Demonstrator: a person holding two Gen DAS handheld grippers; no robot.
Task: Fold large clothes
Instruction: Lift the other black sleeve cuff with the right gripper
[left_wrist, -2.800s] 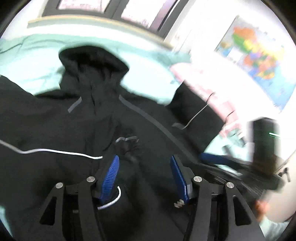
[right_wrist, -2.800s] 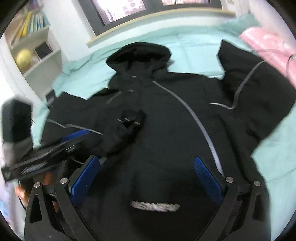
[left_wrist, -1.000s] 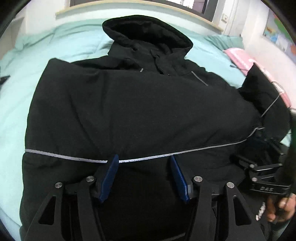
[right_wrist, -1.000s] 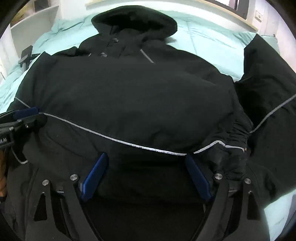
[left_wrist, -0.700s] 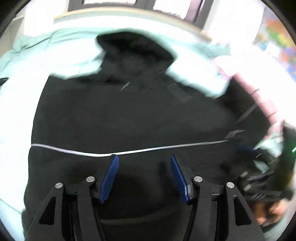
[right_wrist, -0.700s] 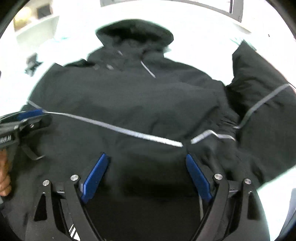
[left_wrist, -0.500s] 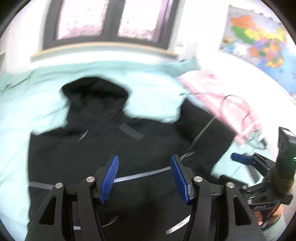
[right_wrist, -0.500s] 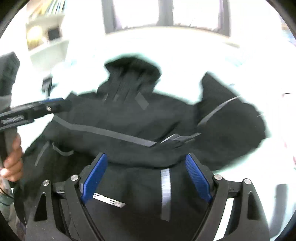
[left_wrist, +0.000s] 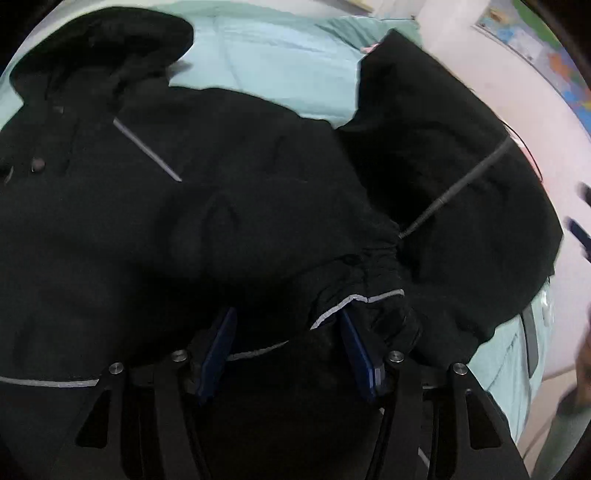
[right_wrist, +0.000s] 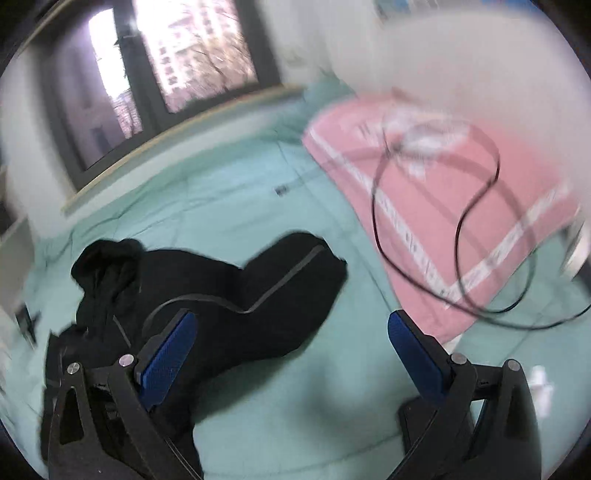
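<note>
Jacket (left_wrist: 229, 206), black with grey stripes, lies spread on the mint bedsheet (left_wrist: 280, 66); the left wrist view fills with it, hood up-left, one sleeve flung right. The left gripper (left_wrist: 288, 343) hangs just over its gathered cuff, jaws half apart, nothing pinched. Only the right wrist view shows the window (right_wrist: 177, 66), pink blanket (right_wrist: 443, 206) and black cable (right_wrist: 458, 229). The right gripper (right_wrist: 291, 343), jaws just opened wide and empty, has the jacket at its lower left.

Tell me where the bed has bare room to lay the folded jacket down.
Bare teal sheet lies between the black jacket and the window sill, and in front of the right gripper, beside the pink quilt. The quilt side is crowded: a black cable loops over it.
</note>
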